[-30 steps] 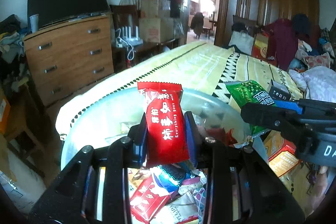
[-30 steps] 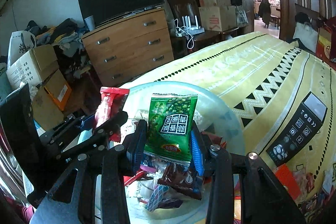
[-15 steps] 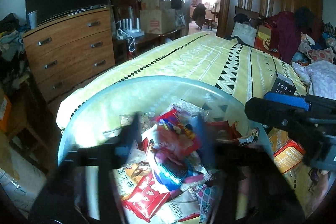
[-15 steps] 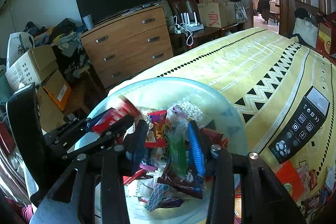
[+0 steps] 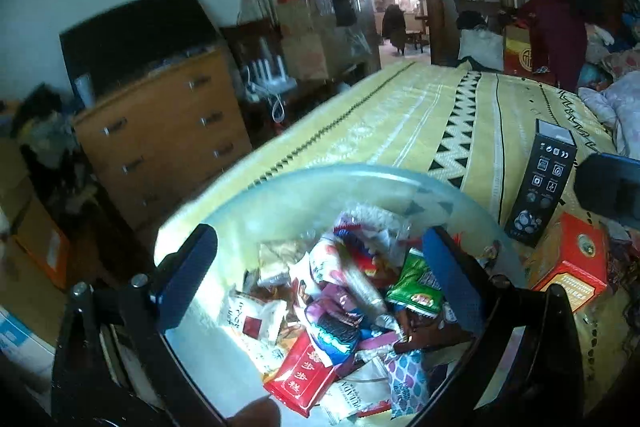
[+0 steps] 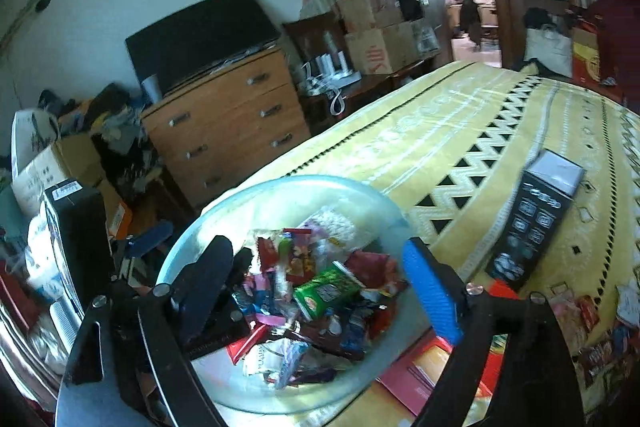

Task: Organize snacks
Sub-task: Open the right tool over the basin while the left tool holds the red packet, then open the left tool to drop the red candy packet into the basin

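A clear plastic bowl [image 5: 360,171] on the yellow patterned bedspread [image 5: 400,115] holds a heap of snack packets. In it lie a red packet [image 5: 304,379] with white characters and a green packet [image 5: 416,287]. My left gripper [image 5: 320,279] hovers over the heap; its jaws are opening wide and nothing is pressed between them. My right gripper [image 6: 320,291] hangs over the same bowl [image 6: 280,183], its jaws also opening. The green packet [image 6: 326,291] lies loose below them. One of the left gripper's blue fingers [image 6: 150,237] shows at the bowl's left.
A tall black box [image 6: 532,215] lies on the bedspread to the right of the bowl. An orange-red box [image 5: 572,267] sits near it and a flat red box [image 6: 432,367] lies by the bowl. Loose snacks [image 6: 592,307] lie at the right. A wooden dresser [image 6: 228,131] stands beyond the bed's left edge.
The left gripper let go of the red packet and the right of the green one. Both packets now lie in the bowl. Both jaws have spread wide and the views shifted.
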`<state>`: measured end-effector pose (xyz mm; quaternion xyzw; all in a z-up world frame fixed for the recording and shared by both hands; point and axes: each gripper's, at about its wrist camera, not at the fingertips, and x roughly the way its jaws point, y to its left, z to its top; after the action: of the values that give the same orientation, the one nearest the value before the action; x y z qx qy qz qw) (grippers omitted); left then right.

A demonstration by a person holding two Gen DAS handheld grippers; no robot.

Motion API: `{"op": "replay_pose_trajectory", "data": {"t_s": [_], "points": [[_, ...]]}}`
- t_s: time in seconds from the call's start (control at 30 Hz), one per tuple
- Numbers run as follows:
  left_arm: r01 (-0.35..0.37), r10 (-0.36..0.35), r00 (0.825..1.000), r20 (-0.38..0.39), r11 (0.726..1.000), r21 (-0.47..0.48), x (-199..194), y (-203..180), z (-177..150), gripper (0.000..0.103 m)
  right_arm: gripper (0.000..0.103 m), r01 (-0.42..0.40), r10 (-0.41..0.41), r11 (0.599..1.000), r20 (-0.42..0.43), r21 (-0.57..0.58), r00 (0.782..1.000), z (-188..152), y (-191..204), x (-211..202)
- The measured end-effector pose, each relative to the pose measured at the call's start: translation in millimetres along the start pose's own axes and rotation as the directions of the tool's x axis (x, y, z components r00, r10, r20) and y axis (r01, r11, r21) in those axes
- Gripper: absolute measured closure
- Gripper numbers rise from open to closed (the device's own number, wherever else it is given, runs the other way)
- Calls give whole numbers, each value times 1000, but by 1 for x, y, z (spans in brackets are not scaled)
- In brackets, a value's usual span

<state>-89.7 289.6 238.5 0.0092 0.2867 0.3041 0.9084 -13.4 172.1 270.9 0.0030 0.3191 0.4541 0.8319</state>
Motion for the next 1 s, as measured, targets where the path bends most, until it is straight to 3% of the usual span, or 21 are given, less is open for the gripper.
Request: {"op": "replay_pose_trajectory", "data": {"t_s": [0.23, 0.43, 0.6, 0.73, 0.8, 1.0], "points": [[-88, 78, 984, 160, 994, 60, -44, -29, 6, 0, 12, 30, -31, 999, 34, 43, 999, -9, -19, -45], [-172, 138, 942, 306, 981, 85, -80, -51, 10, 0, 9, 61, -64, 996, 64, 58, 996, -22, -27, -84], [-232, 182, 886, 427, 970, 69, -113, -66, 8, 0, 8, 82, -89, 994, 92, 71, 992, -29, -32, -115], [-193, 169, 848, 502, 981, -4, -140, -66, 7, 0, 7, 90, -97, 994, 103, 69, 990, -32, -31, -134], [-182, 176, 820, 544, 982, -44, -152, -62, 7, 0, 7, 96, -103, 993, 109, 65, 989, -34, -29, -143], [-62, 187, 714, 674, 977, -205, -183, -41, -2, 0, 6, 122, -126, 992, 127, 42, 984, -39, -23, -170]]}}
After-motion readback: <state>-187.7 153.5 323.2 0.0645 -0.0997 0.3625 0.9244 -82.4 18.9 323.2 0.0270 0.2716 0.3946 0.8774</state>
